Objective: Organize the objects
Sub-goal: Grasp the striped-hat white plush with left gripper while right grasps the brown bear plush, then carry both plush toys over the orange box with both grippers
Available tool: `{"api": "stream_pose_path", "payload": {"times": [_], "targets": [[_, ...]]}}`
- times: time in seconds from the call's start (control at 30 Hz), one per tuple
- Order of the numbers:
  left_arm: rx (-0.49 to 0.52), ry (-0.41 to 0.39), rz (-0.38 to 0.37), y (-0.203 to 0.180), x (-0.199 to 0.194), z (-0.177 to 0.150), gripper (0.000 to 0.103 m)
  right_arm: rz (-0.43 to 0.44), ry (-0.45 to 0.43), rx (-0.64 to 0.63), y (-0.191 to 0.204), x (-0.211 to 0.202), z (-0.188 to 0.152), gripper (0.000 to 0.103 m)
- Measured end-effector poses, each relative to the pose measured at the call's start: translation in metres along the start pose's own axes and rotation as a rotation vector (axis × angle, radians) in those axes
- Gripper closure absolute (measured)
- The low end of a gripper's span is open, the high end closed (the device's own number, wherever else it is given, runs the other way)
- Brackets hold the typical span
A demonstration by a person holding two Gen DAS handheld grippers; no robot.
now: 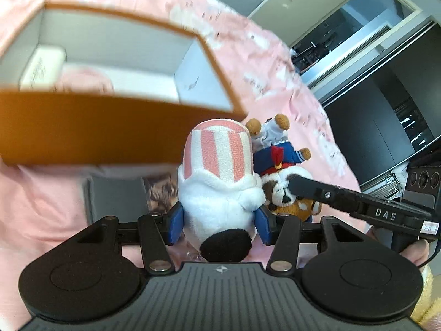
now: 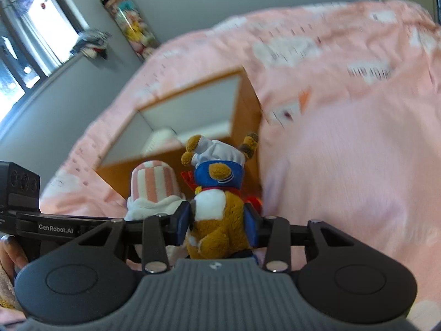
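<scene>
Clamping a striped plush, the left tool sits beside the right tool, which is clamped on a bear, both plush toys before the box on the pink bed.

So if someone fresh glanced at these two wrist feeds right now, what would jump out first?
Two plush toys, one per gripper: the left gripper clamps a white plush with a pink-and-white striped hat, and beside it the right gripper clamps a brown plush dog in a blue sailor top. Just behind them, an open orange cardboard box with a white interior sits on the pink printed bedspread.
</scene>
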State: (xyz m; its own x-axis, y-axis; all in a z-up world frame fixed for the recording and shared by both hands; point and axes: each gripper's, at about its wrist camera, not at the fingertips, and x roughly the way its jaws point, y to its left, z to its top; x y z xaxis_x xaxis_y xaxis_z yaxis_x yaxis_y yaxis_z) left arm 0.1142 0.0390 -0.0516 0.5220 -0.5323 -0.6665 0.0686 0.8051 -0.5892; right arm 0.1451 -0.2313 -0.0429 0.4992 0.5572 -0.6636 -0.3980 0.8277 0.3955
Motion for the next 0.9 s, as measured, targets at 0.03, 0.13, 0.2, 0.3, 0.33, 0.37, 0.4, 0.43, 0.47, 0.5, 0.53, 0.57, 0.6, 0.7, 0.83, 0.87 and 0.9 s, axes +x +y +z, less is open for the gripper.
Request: {"api": "stream_pose_path", "payload": {"times": [0.03,0.13,0.2,0.3,0.33,0.37,0.4,0.43,0.47,0.5,0.53,0.57,0.6,0.7,0.83,0.87,0.9], "targets": [[0.013,-0.014,0.005,-0.004,-0.009,0.006,0.043,0.01,-0.016,-0.009,0.006,-0.005,0.007,0.06],[0.059,-0.057,0.028,-0.015,-0.038,0.03,0.043,0.04,-0.057,-0.031,0.021,-0.014,0.033,0.06],[0.08,-0.076,0.061,-0.024,-0.05,0.051,0.043,0.066,-0.083,-0.032,0.029,-0.014,0.056,0.06],[0.091,-0.101,0.116,-0.032,-0.063,0.083,0.043,0.08,-0.119,-0.048,0.044,-0.01,0.086,0.06],[0.098,-0.113,0.126,-0.035,-0.063,0.093,0.043,0.074,-0.128,-0.05,0.048,-0.006,0.095,0.06],[0.107,-0.124,0.135,-0.037,-0.065,0.103,0.043,0.068,-0.133,-0.052,0.051,-0.002,0.103,0.06],[0.112,-0.132,0.146,-0.038,-0.064,0.111,0.043,0.064,-0.136,-0.057,0.053,0.004,0.111,0.06],[0.116,-0.139,0.159,-0.037,-0.062,0.119,0.043,0.06,-0.133,-0.064,0.056,0.012,0.118,0.06],[0.124,-0.14,0.172,-0.036,-0.058,0.125,0.043,0.054,-0.124,-0.073,0.058,0.021,0.124,0.06],[0.128,-0.141,0.183,-0.034,-0.052,0.131,0.043,0.042,-0.116,-0.081,0.058,0.03,0.129,0.06],[0.129,-0.134,0.193,-0.03,-0.044,0.136,0.043,0.028,-0.112,-0.092,0.058,0.038,0.132,0.06],[0.129,-0.12,0.198,-0.027,-0.039,0.139,0.043,0.008,-0.108,-0.113,0.057,0.048,0.135,0.06],[0.129,-0.107,0.203,-0.022,-0.031,0.141,0.043,-0.019,-0.097,-0.133,0.057,0.058,0.136,0.06],[0.092,-0.04,0.209,0.0,-0.008,0.144,0.043,-0.045,-0.028,-0.126,0.046,0.086,0.14,0.06],[0.053,0.023,0.198,0.025,0.017,0.141,0.043,-0.054,0.074,-0.108,0.033,0.114,0.135,0.06],[0.045,0.034,0.193,0.03,0.022,0.141,0.043,-0.06,0.089,-0.112,0.031,0.119,0.134,0.06],[0.036,0.046,0.192,0.034,0.027,0.14,0.043,-0.066,0.105,-0.117,0.03,0.125,0.133,0.06]]}}
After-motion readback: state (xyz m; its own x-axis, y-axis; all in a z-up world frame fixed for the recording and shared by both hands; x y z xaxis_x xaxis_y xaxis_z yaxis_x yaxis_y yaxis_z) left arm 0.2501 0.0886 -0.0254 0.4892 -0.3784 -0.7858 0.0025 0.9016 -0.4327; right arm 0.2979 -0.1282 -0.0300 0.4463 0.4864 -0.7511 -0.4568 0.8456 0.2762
